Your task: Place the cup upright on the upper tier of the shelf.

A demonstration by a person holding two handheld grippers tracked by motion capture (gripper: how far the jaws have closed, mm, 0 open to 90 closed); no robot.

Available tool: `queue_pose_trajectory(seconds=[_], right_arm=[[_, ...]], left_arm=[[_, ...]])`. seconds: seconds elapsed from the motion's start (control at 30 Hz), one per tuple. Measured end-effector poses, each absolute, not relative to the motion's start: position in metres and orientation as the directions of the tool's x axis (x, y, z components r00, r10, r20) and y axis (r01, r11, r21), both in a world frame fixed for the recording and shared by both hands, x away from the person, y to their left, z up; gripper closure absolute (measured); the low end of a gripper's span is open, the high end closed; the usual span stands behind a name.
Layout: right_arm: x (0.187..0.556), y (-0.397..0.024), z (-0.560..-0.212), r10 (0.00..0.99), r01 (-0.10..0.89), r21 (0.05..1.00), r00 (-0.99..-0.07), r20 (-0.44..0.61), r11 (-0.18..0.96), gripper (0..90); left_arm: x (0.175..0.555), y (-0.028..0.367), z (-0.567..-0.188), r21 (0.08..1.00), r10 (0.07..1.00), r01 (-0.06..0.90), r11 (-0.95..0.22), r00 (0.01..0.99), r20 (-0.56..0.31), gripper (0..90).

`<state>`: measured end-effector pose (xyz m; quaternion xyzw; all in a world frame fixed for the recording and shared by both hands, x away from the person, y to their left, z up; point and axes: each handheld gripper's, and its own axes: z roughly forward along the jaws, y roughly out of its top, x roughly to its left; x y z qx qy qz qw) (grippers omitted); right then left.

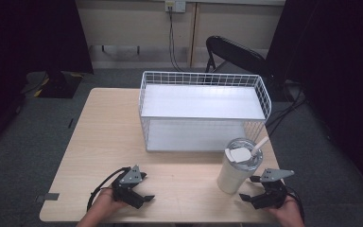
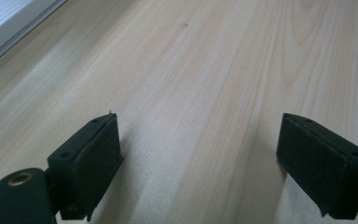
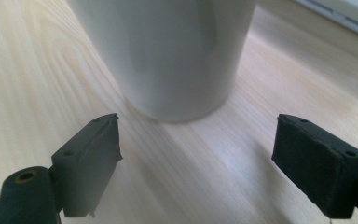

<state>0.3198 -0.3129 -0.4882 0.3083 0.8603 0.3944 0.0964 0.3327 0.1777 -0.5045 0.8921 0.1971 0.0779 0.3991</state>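
A white tumbler point(image 1: 236, 168) with a clear lid and a white straw stands upright on the wooden table point(image 1: 108, 137), near its front right. My right gripper point(image 1: 254, 193) is just to the tumbler's right and nearer the front edge. It is open, and the tumbler's white base point(image 3: 168, 60) stands a short way ahead of its jaws. My left gripper point(image 1: 139, 189) rests low at the front left, open, with bare wood point(image 2: 200, 93) between its jaws. A white wire basket point(image 1: 203, 111) sits behind both, mid-table.
The basket has a white shelf across its top and its edge point(image 2: 9, 32) appears at the upper left of the left gripper view. A black folding chair point(image 1: 236, 54) and cables lie on the floor beyond the table. Bare tabletop stretches left of the basket.
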Motion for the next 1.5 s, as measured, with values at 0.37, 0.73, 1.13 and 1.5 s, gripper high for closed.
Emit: queue_pose_trajectory(seconds=[0.37, 0.73, 1.13, 1.5], right_arm=[[0.319, -0.306, -0.472, 0.574, 0.418, 0.780, -0.814, 0.092, 0.467, 14.4], [0.320, -0.303, -0.459, 0.570, 0.391, 0.833, -0.814, 0.113, 0.392, 13.7], [0.323, -0.296, -0.452, 0.570, 0.358, 0.870, -0.814, 0.113, 0.339, 13.3], [0.327, -0.288, -0.446, 0.578, 0.304, 0.912, -0.810, 0.096, 0.274, 8.7]], left_arm=[[0.333, 0.178, -0.504, 0.743, 0.414, 0.290, -0.604, 0.910, -0.019, 13.0], [0.333, 0.178, -0.504, 0.743, 0.414, 0.290, -0.603, 0.910, -0.019, 13.0], [0.333, 0.178, -0.504, 0.743, 0.414, 0.290, -0.603, 0.910, -0.019, 13.0], [0.333, 0.178, -0.504, 0.743, 0.414, 0.290, -0.603, 0.910, -0.019, 13.0]])
